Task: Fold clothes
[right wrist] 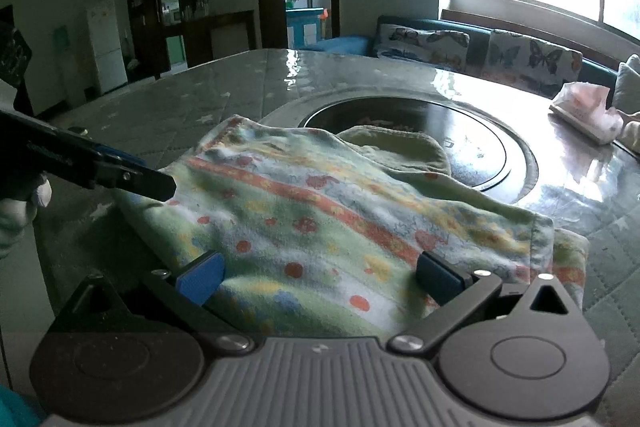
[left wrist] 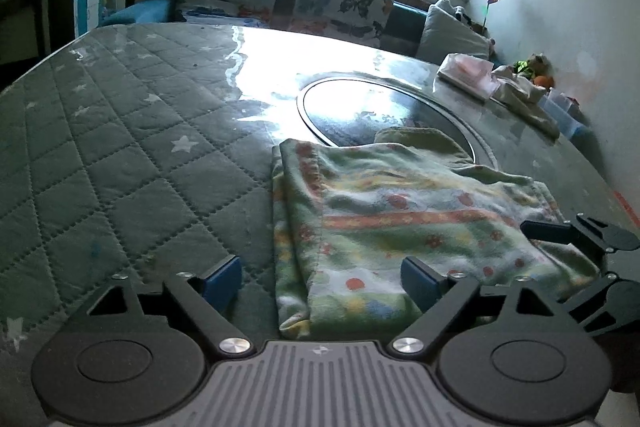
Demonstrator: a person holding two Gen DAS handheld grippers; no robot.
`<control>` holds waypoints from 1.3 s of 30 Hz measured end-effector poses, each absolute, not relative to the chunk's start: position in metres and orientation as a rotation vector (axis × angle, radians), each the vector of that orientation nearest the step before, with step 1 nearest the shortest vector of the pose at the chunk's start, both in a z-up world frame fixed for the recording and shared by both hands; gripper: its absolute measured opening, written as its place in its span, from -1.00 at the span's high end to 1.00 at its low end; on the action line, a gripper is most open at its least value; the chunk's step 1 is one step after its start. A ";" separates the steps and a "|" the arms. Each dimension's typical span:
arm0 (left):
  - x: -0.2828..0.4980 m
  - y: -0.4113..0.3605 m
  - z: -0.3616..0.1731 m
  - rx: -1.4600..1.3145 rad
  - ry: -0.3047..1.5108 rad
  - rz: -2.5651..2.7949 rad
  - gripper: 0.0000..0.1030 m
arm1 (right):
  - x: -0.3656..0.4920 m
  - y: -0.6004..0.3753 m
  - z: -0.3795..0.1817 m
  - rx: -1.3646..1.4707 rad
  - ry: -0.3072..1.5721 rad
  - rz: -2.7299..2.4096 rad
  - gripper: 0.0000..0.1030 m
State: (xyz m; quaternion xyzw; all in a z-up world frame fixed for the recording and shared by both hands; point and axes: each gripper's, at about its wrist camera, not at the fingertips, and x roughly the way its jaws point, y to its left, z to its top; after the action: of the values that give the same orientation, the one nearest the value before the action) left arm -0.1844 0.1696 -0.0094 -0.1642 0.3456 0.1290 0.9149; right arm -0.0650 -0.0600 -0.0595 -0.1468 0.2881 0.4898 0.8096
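A folded garment [left wrist: 400, 227] of green cloth with orange stripes and red dots lies flat on the quilted table cover [left wrist: 140, 167]. A plain yellow-green part [right wrist: 400, 147] pokes out at its far side. My left gripper [left wrist: 320, 283] is open, with its blue pads straddling the garment's near left corner, just above the cloth. My right gripper [right wrist: 320, 279] is open too and spans the garment's near edge [right wrist: 304, 307]. One finger of the left gripper [right wrist: 152, 183] hovers over the garment's left edge in the right wrist view. Neither gripper holds anything.
The round table has a dark glass turntable [left wrist: 360, 107] just beyond the garment. A pink tissue pack [left wrist: 466, 69], a crumpled cloth [left wrist: 524, 91] and small items sit at the far right. A sofa with butterfly cushions [left wrist: 340, 7] stands under the window.
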 end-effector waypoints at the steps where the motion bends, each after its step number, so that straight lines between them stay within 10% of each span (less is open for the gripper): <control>1: -0.185 0.170 -0.009 -0.340 0.710 0.267 -0.80 | -0.065 -0.059 -0.059 -0.321 0.621 1.047 -1.00; 27: -0.193 0.207 0.004 -0.403 0.671 0.349 -0.95 | -0.095 -0.031 -0.019 -0.432 0.524 1.160 -0.79; 39: -0.191 0.228 0.005 -0.571 0.695 0.340 -0.88 | -0.136 0.018 -0.024 -0.590 0.492 1.375 -0.19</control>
State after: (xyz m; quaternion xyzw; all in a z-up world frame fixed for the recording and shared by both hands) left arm -0.1908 0.2285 0.0053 -0.2745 0.3342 0.1635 0.8867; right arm -0.1357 0.0184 -0.0241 -0.2656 0.2212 0.6187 0.7055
